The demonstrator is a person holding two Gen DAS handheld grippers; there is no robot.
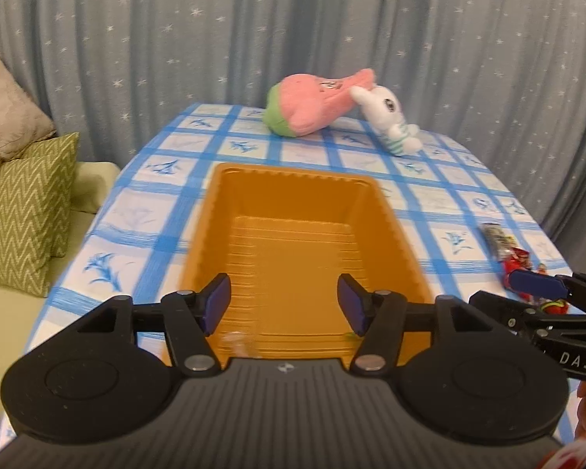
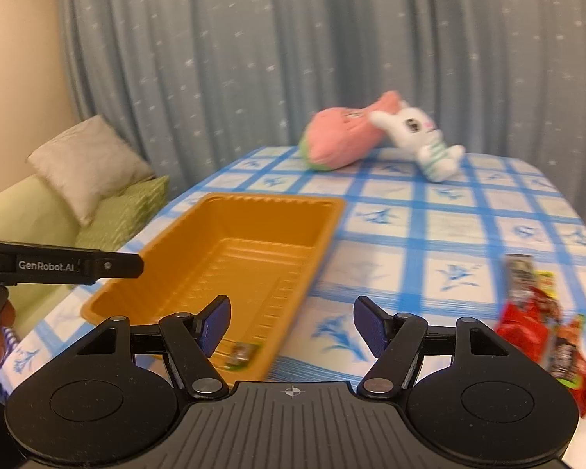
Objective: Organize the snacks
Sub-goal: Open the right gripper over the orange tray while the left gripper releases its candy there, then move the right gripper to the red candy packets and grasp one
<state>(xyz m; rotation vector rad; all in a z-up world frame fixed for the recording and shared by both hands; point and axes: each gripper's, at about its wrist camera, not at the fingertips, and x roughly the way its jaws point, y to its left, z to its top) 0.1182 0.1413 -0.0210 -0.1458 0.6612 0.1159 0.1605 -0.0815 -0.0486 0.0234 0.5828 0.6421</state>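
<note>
Tray on the table, toward its left side; one snack packet lies in the tray's near end. A heap of snacks lies right of the tray. Two plush toys touch at the table's far edge; cushions lie left of the table.

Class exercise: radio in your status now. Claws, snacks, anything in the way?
Both claws open: left claw over tray, right claw empty. One snack in tray; snack pile waits at right. Nothing in the way.
</note>
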